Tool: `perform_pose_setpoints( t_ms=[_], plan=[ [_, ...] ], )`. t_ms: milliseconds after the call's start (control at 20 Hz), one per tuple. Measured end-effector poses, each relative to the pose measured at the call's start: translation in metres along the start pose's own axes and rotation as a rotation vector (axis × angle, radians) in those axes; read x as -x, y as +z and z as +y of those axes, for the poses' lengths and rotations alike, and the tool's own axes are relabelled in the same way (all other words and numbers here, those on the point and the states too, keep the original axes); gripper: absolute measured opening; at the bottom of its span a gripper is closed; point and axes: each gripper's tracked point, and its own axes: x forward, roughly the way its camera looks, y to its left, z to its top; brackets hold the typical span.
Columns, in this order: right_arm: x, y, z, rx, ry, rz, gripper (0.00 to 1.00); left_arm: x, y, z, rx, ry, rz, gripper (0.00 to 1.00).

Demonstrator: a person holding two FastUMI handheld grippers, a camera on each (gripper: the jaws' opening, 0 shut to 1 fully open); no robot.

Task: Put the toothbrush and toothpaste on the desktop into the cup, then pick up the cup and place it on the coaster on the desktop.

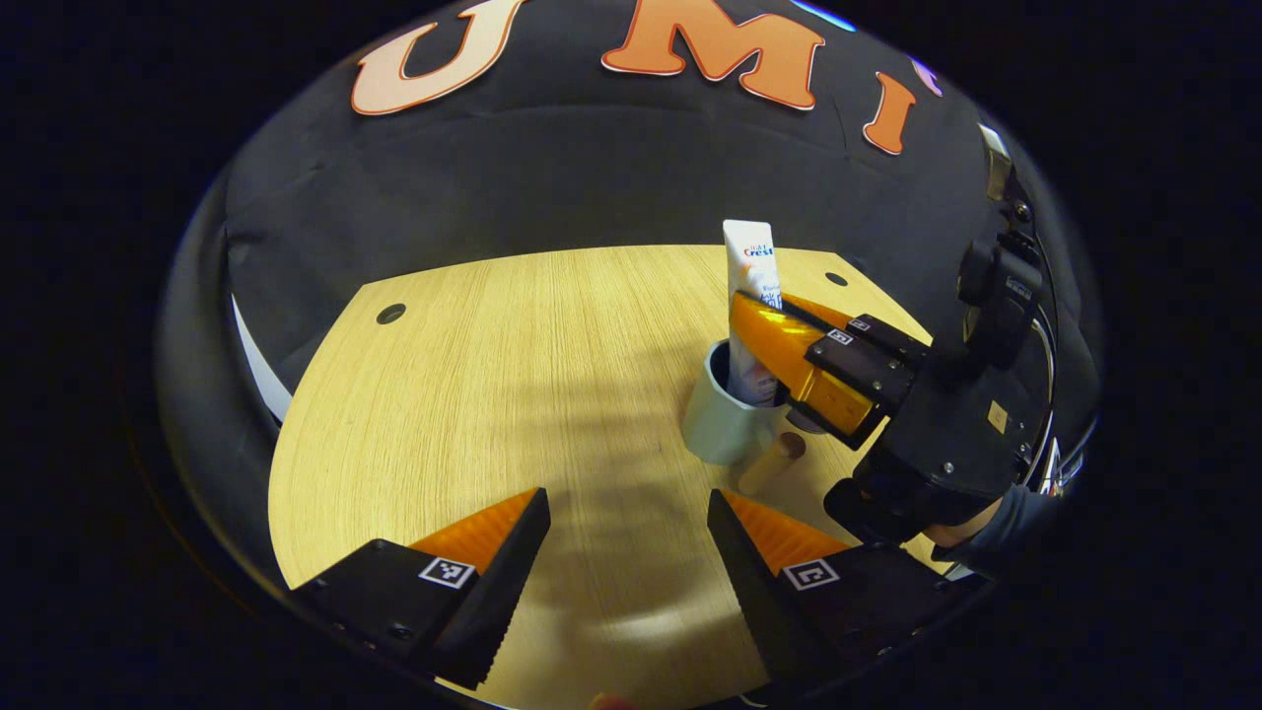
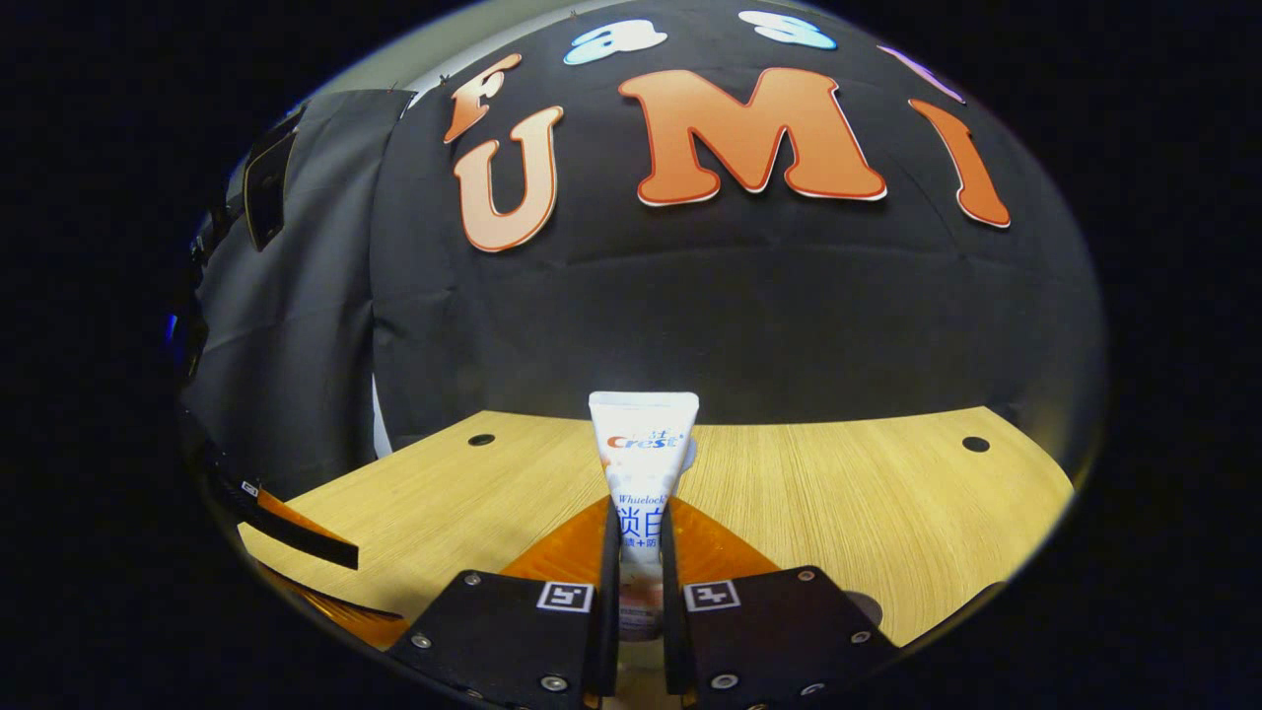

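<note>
A white toothpaste tube (image 1: 751,261) stands upright with its lower end inside the pale grey cup (image 1: 718,424) on the wooden desktop (image 1: 493,375). My right gripper (image 1: 764,318) comes in from the right and is shut on the tube just above the cup's rim. In the right gripper view the same tube (image 2: 643,444) is pinched between that gripper's (image 2: 639,513) two fingers. A tan wooden rod (image 1: 774,463), possibly the toothbrush handle, lies by the cup's base. My left gripper (image 1: 626,552) hangs open in front of the cup, holding nothing.
The desktop (image 2: 868,493) has small round holes near its far corners (image 1: 390,314) (image 2: 975,444). A sleeved hand (image 1: 996,528) holds the right gripper at the right. Black cloth walls close the back and left. Bare wood spreads left of the cup.
</note>
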Motion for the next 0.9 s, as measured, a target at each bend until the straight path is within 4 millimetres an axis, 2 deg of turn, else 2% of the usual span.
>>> perform_pose_setpoints(
  t_ms=[50, 100, 150, 250, 400, 450, 500, 700, 800, 900],
  plan=[
    [0.002, -0.004, 0.002, 0.020, -0.002, 0.023, 0.21, -0.001, 0.001, -0.002, 0.009, -0.003, -0.004, 0.97],
    [0.006, -0.011, 0.002, 0.042, 0.000, 0.059, 0.14, -0.004, 0.002, -0.004, 0.018, -0.005, -0.006, 0.97],
    [0.009, -0.018, 0.003, 0.052, 0.003, 0.096, 0.24, -0.004, 0.002, -0.004, 0.027, -0.004, -0.006, 0.97],
    [0.017, -0.026, 0.003, 0.049, -0.001, 0.159, 0.33, -0.007, 0.004, -0.008, 0.043, -0.003, -0.009, 0.97],
    [0.029, -0.013, -0.001, 0.044, -0.010, 0.154, 0.46, -0.008, 0.001, -0.005, 0.057, 0.002, -0.017, 0.98],
    [0.033, -0.010, -0.001, 0.041, -0.007, 0.157, 0.46, -0.006, -0.002, 0.000, 0.061, 0.004, -0.019, 0.97],
    [0.038, -0.007, -0.001, 0.035, 0.000, 0.163, 0.60, -0.005, -0.003, 0.002, 0.063, 0.004, -0.022, 0.95],
    [0.061, 0.005, -0.008, 0.013, -0.004, 0.182, 0.93, -0.004, 0.000, -0.009, 0.049, -0.012, -0.021, 0.97],
    [0.074, 0.015, -0.014, 0.011, -0.007, 0.179, 0.97, -0.008, 0.004, -0.019, 0.049, -0.034, -0.017, 0.97],
    [0.087, 0.022, -0.021, 0.020, -0.015, 0.181, 0.97, -0.012, 0.010, -0.032, 0.055, -0.057, -0.016, 0.97]
  ],
)
